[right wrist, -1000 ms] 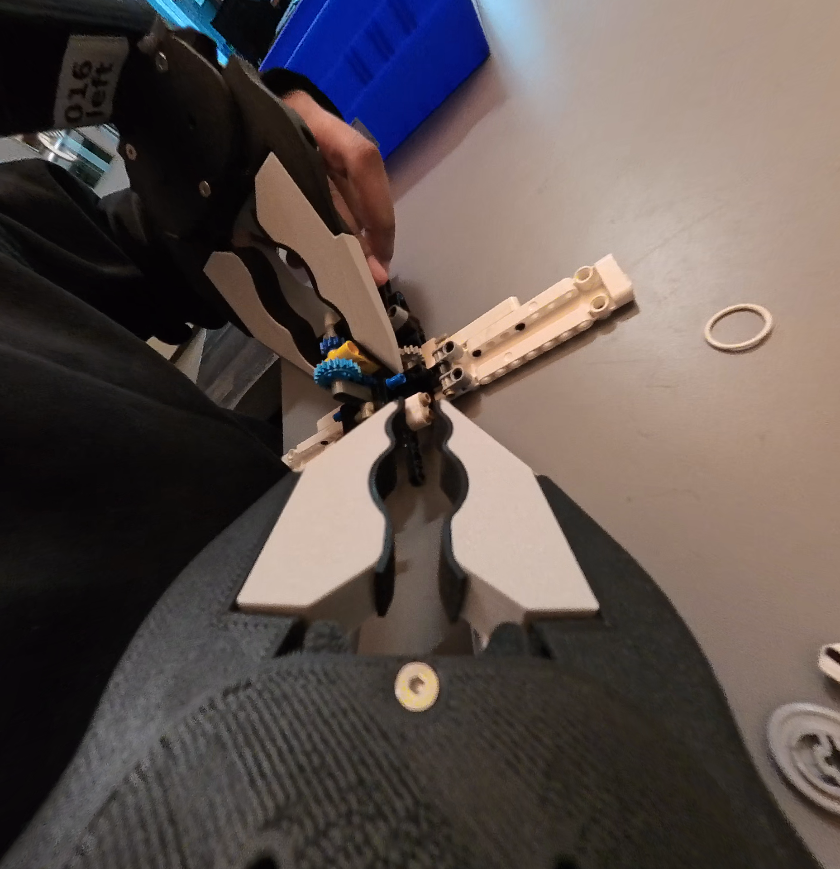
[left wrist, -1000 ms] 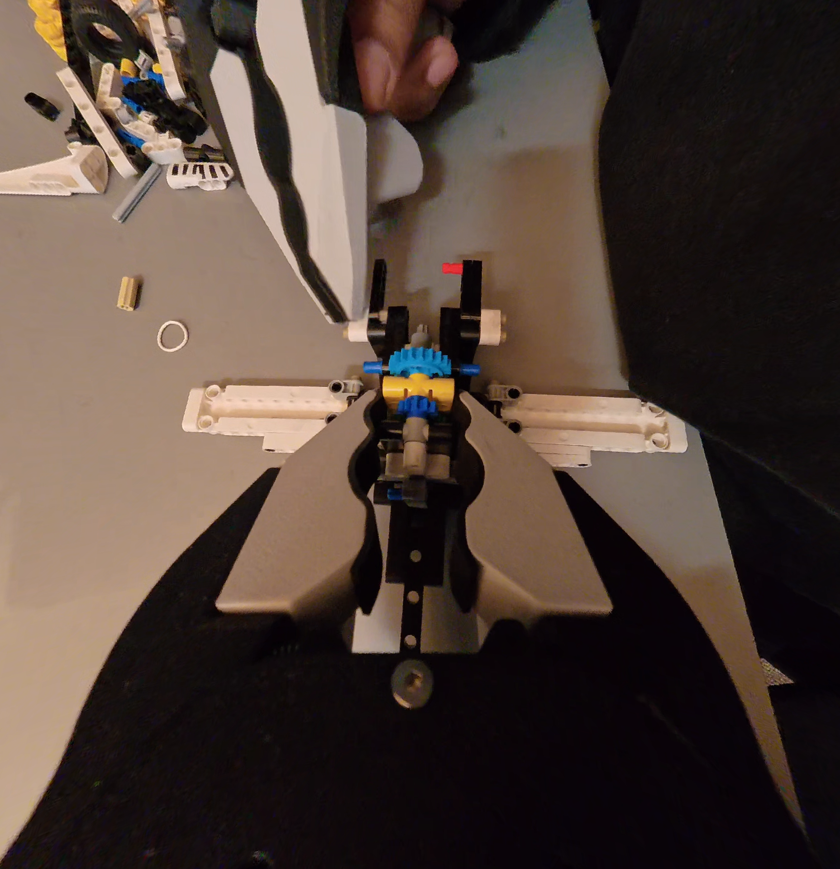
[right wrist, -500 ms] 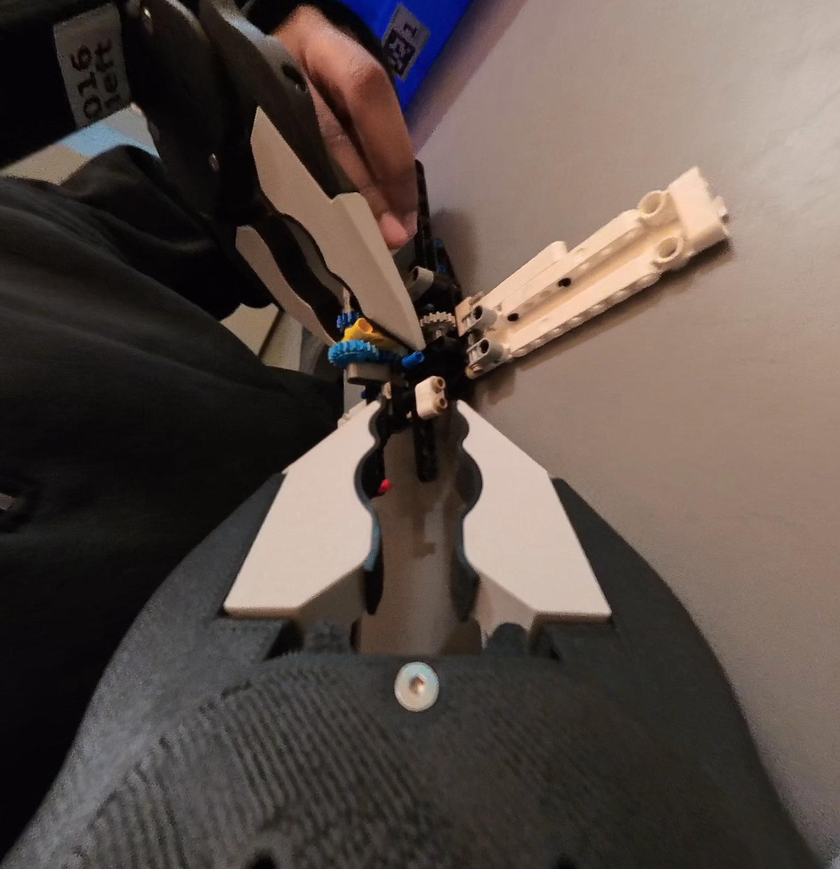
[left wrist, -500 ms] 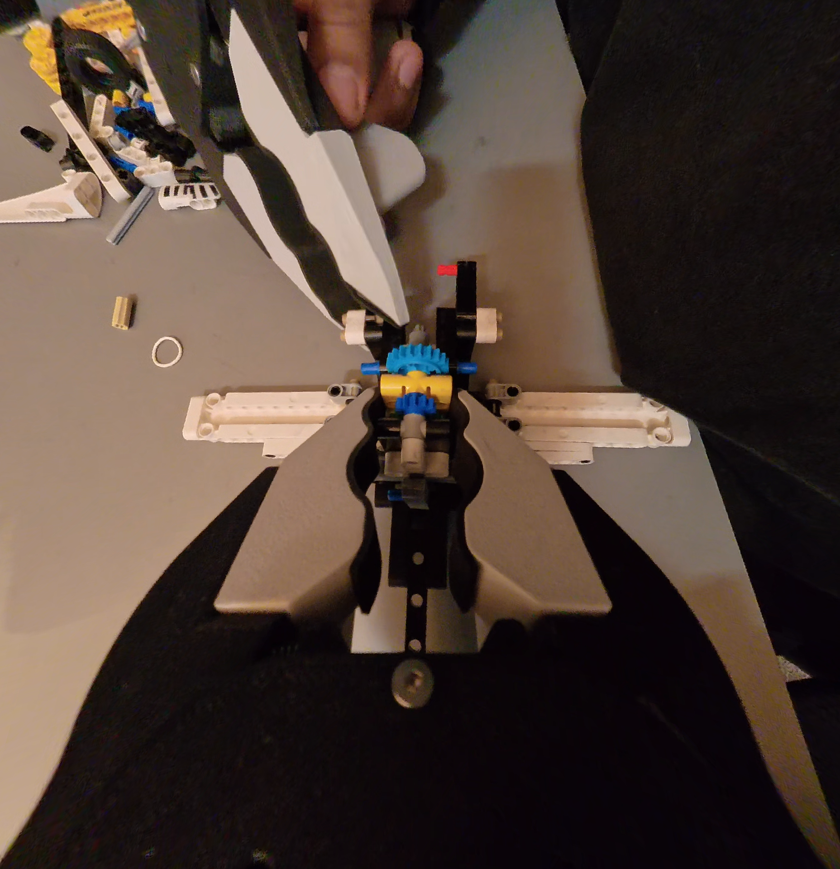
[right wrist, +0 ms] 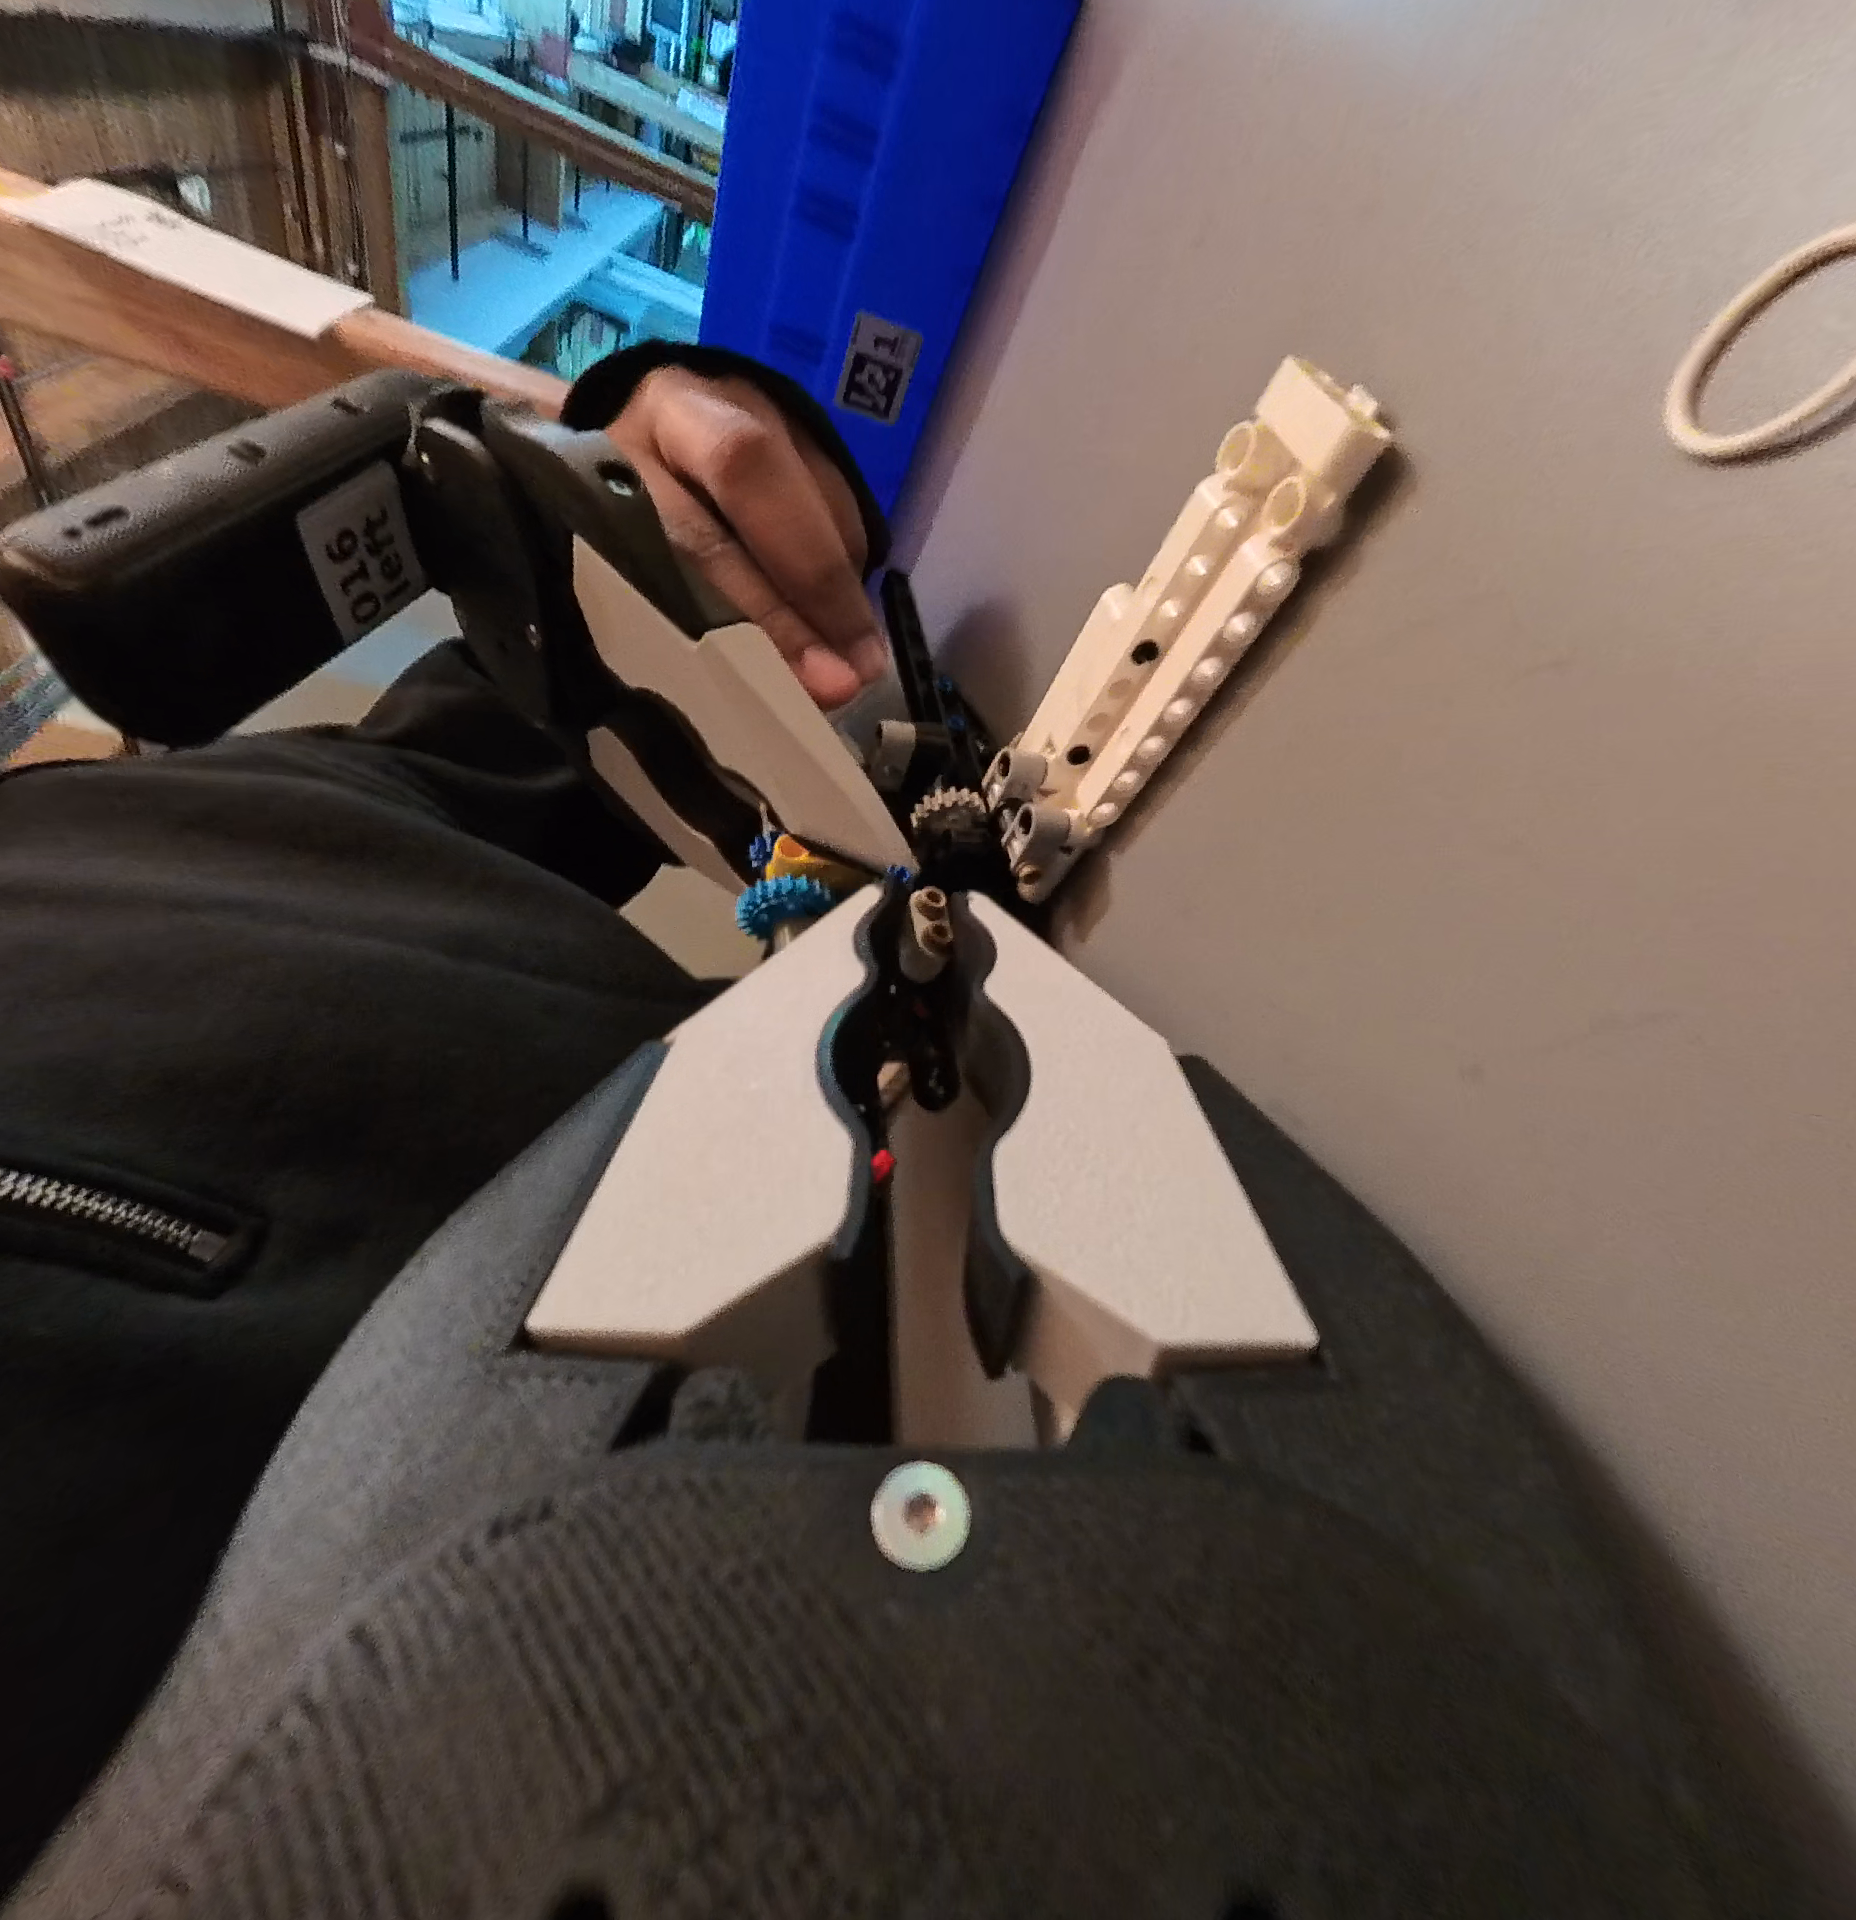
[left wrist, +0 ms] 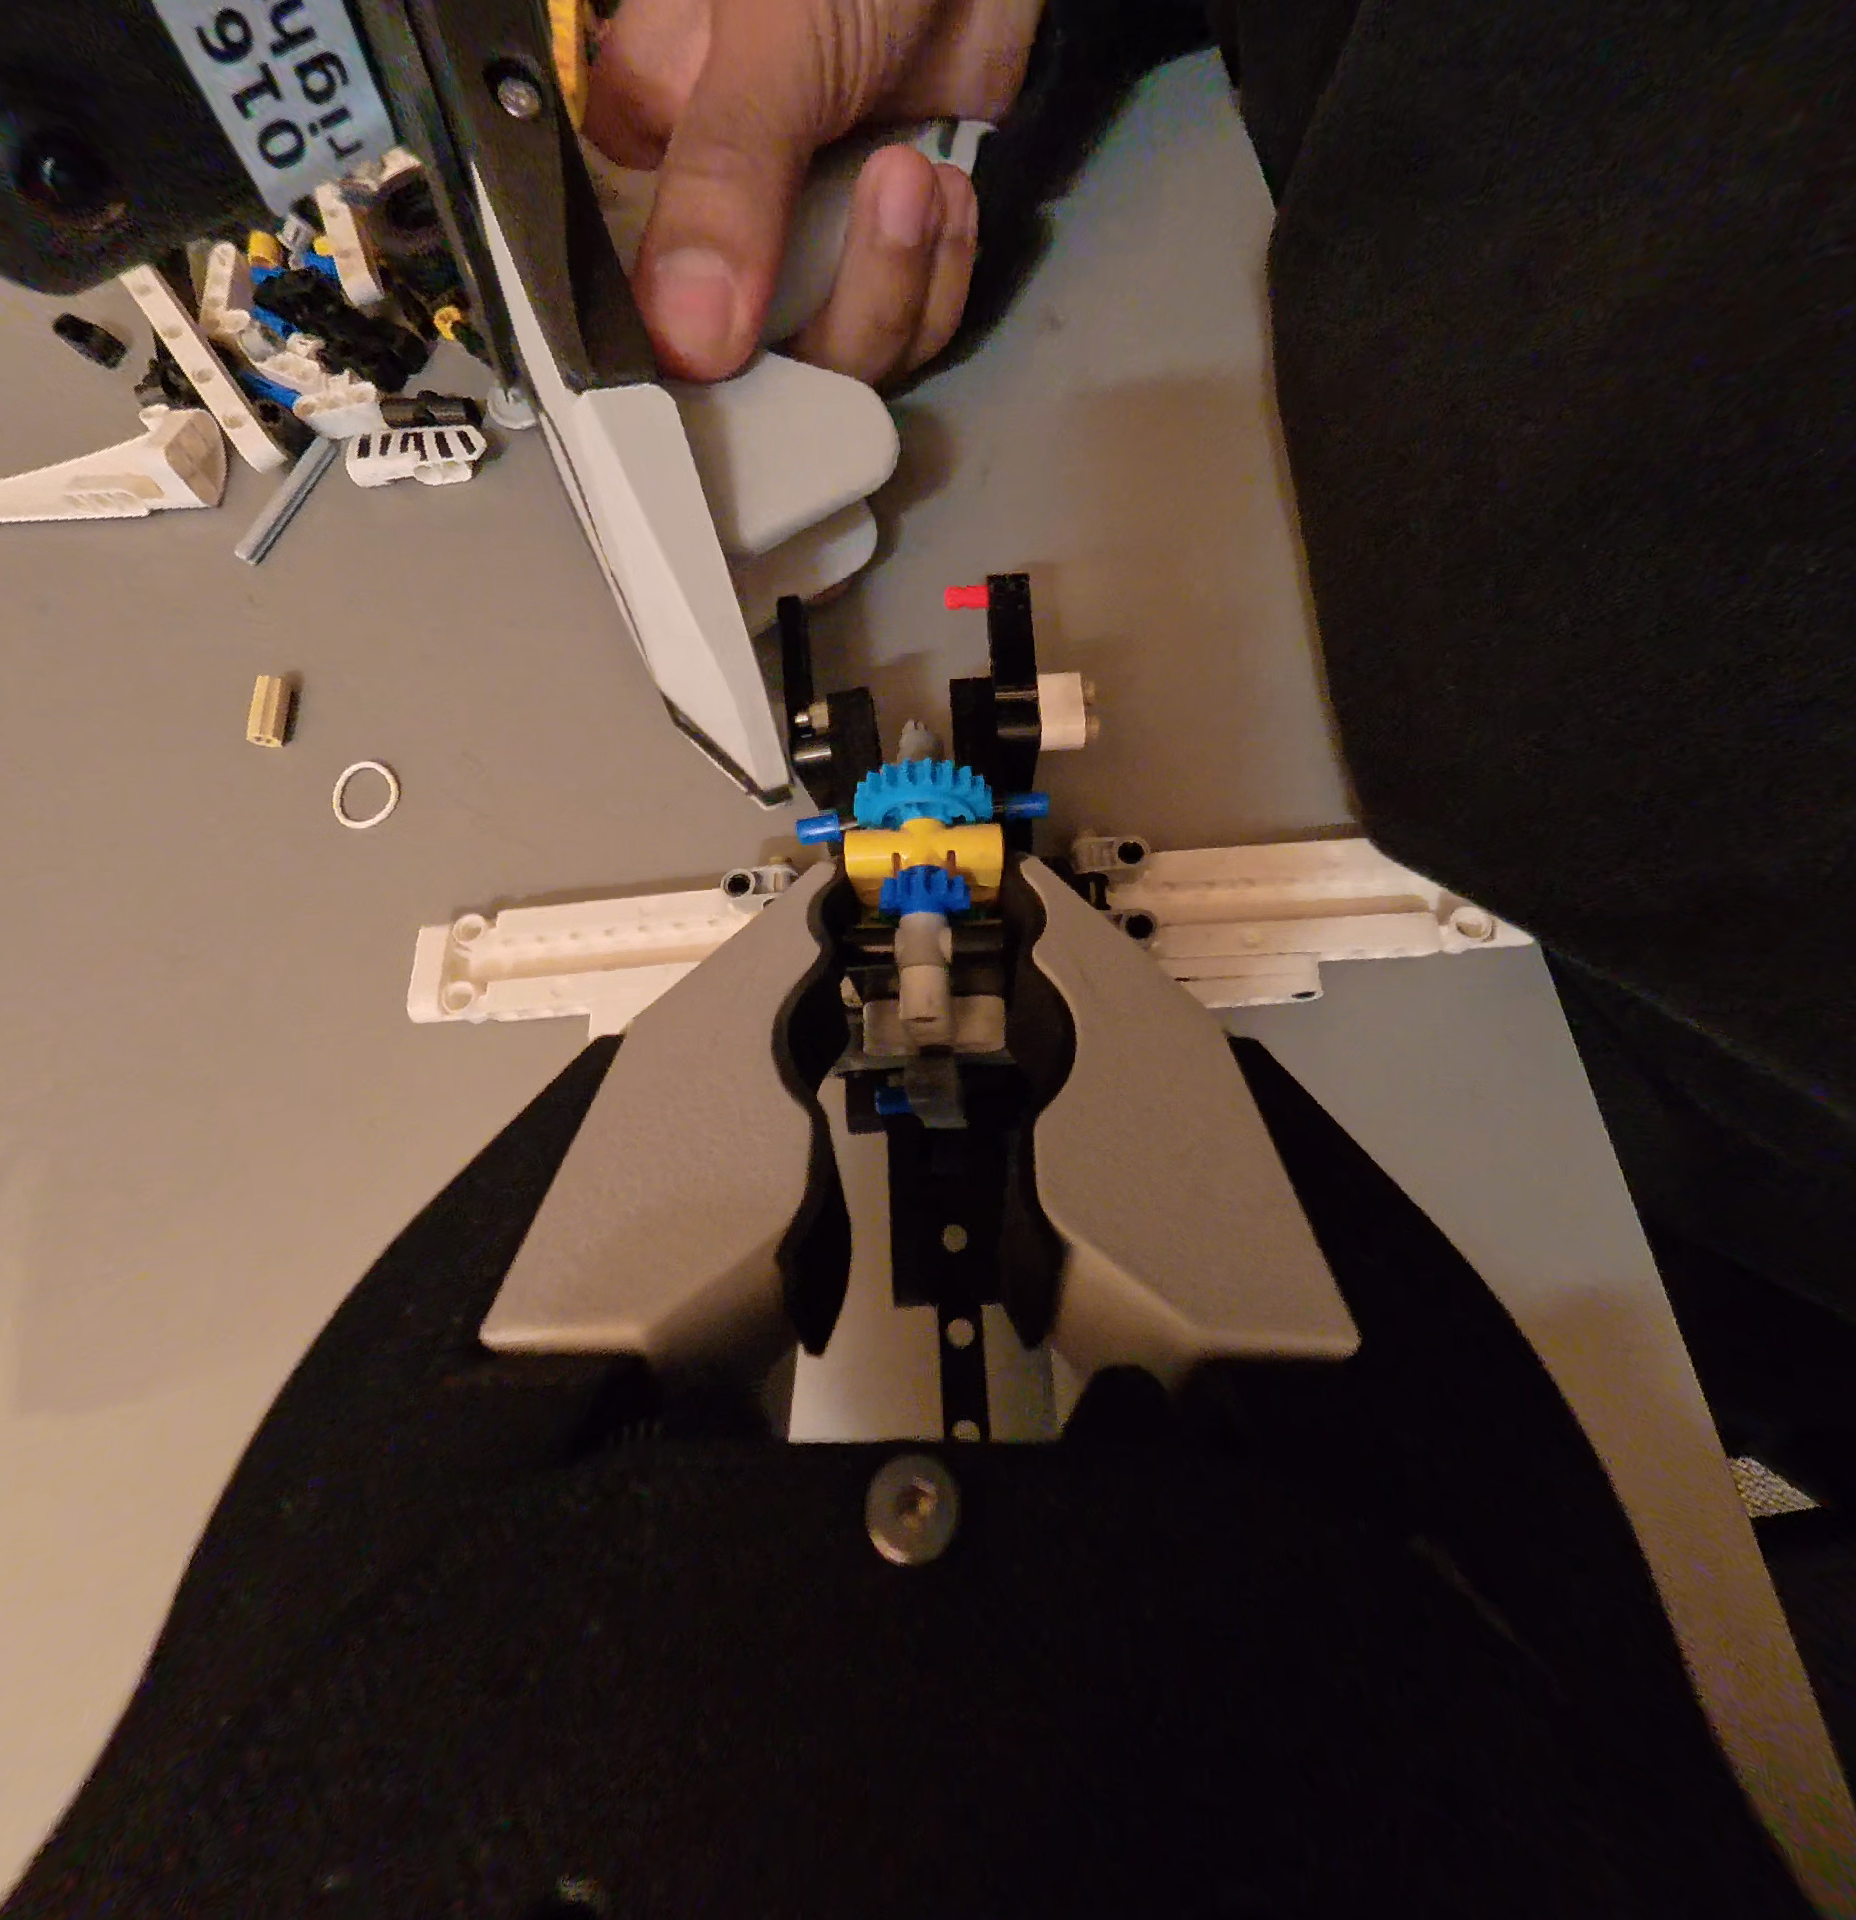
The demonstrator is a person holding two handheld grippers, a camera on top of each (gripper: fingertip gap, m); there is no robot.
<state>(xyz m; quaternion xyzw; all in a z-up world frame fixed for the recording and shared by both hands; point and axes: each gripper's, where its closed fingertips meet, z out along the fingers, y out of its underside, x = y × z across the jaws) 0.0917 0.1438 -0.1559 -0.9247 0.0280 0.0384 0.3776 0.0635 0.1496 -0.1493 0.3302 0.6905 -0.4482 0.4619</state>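
Note:
A toy-brick assembly point(left wrist: 924, 847) with a black frame, a yellow block, blue gears and white beams point(left wrist: 581, 940) to both sides lies on the grey table point(left wrist: 176, 1039). My left gripper point(left wrist: 922, 873) is shut on its black middle frame, with the pads against both sides. My right gripper point(right wrist: 926, 899) is shut on a black arm carrying a white connector point(right wrist: 924, 920) at the assembly's far left end. In the left wrist view the right gripper's fingertips point(left wrist: 763, 769) cover that connector. The matching black arm point(left wrist: 1007, 665) with a red pin stands free on the right.
A pile of loose bricks point(left wrist: 300, 312), a white wing panel point(left wrist: 93, 488), a grey axle point(left wrist: 285, 504), a tan connector point(left wrist: 271, 710) and a white ring point(left wrist: 365, 795) lie at the left. A blue bin point(right wrist: 882, 208) stands behind. Dark clothing point(left wrist: 1578, 520) crowds the right side. The tips of both grippers are at nearly the same place. Both grippers' tips are roughly 20 centimetres from the grey axle point(left wrist: 285, 504).
The right gripper opened, pushed in over the black arm with the white connector and shut on it, tilting as it went. The left gripper kept its hold without moving.

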